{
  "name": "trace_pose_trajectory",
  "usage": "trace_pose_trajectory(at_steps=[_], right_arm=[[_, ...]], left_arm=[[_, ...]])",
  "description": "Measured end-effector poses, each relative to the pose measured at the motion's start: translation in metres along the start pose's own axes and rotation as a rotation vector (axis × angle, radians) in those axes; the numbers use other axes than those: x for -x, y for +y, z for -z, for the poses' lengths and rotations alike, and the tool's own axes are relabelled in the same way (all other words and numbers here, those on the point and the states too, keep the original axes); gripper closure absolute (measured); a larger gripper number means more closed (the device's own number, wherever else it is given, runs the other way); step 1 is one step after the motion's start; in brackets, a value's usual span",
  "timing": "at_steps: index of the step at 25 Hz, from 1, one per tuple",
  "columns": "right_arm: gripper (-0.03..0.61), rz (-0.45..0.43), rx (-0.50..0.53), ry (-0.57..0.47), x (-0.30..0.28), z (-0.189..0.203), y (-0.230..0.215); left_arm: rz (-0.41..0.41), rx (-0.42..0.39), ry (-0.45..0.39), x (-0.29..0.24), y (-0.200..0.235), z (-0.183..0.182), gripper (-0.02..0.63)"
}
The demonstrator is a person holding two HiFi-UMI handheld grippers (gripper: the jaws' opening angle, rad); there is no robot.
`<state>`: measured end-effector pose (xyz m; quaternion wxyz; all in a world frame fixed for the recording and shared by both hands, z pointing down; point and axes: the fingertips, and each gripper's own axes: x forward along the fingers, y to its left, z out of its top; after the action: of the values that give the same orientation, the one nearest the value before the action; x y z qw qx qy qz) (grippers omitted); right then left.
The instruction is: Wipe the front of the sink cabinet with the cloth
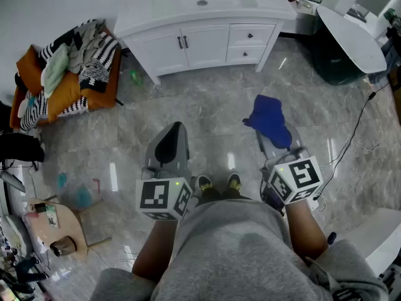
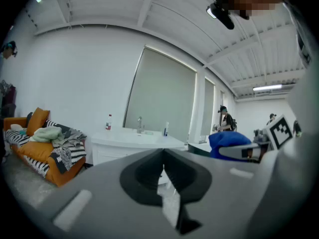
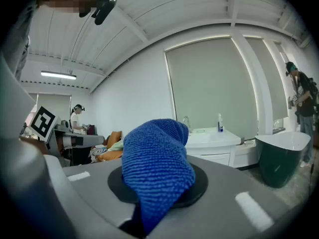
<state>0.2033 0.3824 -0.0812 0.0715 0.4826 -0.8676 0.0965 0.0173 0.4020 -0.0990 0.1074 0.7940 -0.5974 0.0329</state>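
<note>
The white sink cabinet [image 1: 207,42] stands at the far wall, about a metre ahead of me, with two doors and drawers on its front; it also shows in the left gripper view as the cabinet [image 2: 127,146] and in the right gripper view as the cabinet [image 3: 212,146]. My right gripper [image 1: 270,133] is shut on a blue cloth [image 1: 268,119], which bulges over the jaws, the cloth [image 3: 157,171] filling the right gripper view's middle. My left gripper [image 1: 170,142] is shut and holds nothing, its jaws meeting with the gripper [image 2: 163,176] pointed toward the cabinet.
An orange sofa [image 1: 59,86] piled with clothes stands left of the cabinet. A dark green bathtub [image 1: 348,42] sits at the right, with a cable [image 1: 360,121] on the floor. A small round table [image 1: 53,227] with clutter is at lower left. Other people stand in the background.
</note>
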Motion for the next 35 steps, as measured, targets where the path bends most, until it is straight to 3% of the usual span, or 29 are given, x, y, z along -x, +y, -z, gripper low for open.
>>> trace_pose_trajectory(at_steps=[10,19,25,35], right_arm=[[0.515,-0.02,-0.005,0.053,-0.022,0.001,0.031],[0.517,-0.065,-0.062,0.022,-0.037,-0.005,0.065],[0.517,-0.032,-0.08,-0.01,-0.04,-0.008,0.069],[0.517,-0.072,-0.069,-0.032,-0.056,-0.017,0.059]], left_arm=[[0.02,-0.018,-0.006,0.007,0.017,-0.006,0.604],[0.026,-0.035,-0.029,0.019,0.041,-0.013,0.604],[0.04,-0.052,-0.02,0.027,0.052,-0.01,0.604],[0.053,-0.049,-0.007,0.009,0.052,-0.008,0.604]])
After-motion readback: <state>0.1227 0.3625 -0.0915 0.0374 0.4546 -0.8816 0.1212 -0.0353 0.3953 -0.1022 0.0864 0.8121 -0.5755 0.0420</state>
